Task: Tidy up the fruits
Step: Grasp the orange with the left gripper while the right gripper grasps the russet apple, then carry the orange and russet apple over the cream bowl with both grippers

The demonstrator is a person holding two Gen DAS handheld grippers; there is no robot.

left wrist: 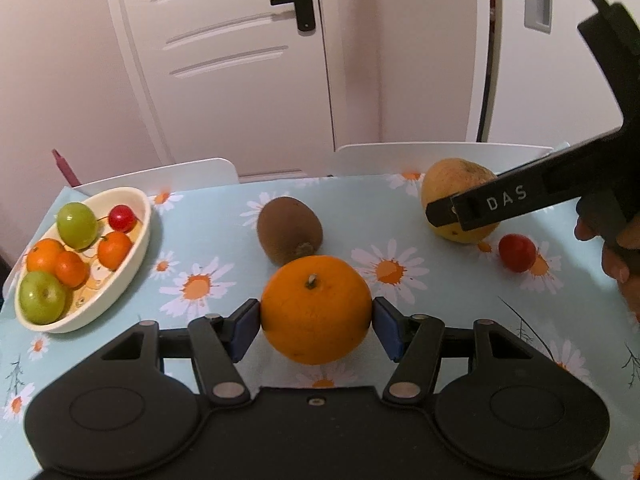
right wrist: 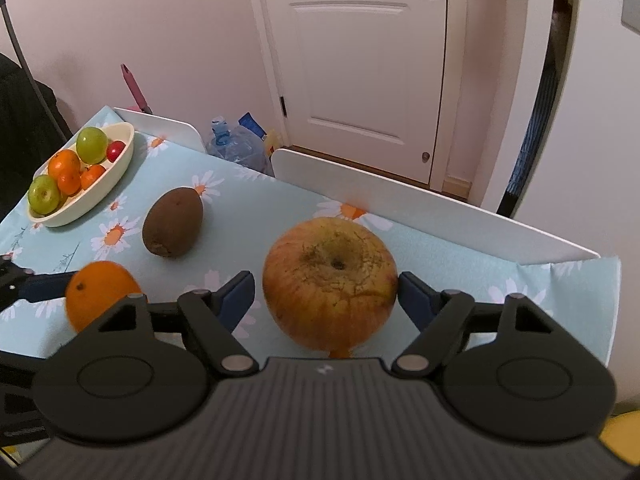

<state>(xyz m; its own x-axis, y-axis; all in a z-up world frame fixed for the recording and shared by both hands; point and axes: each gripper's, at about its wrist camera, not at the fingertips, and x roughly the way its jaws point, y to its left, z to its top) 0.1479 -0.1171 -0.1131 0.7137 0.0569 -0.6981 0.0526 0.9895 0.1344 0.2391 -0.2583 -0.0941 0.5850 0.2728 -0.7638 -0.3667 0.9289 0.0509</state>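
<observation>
A large orange (left wrist: pixel 316 320) sits near the front of the daisy-print tablecloth, and my left gripper (left wrist: pixel 317 305) is shut on it, both blue pads pressed to its sides. A yellow-red apple (right wrist: pixel 330 280) stands between the fingers of my right gripper (right wrist: pixel 324 284). The right pad touches the apple, a gap shows at the left pad, so this gripper is open. A brown kiwi (left wrist: pixel 289 229) lies just behind the orange. A small red fruit (left wrist: pixel 517 252) lies to the right of the apple. The cream oval bowl (left wrist: pixel 120 292) at far left holds green fruits, small oranges and a red one.
White chair backs (right wrist: pixel 440 216) stand along the table's far edge, with a white door behind. A plastic water bottle (right wrist: pixel 236 144) sits on the floor past the table. A hand (left wrist: pixel 616 264) holds the right gripper's handle at the right edge.
</observation>
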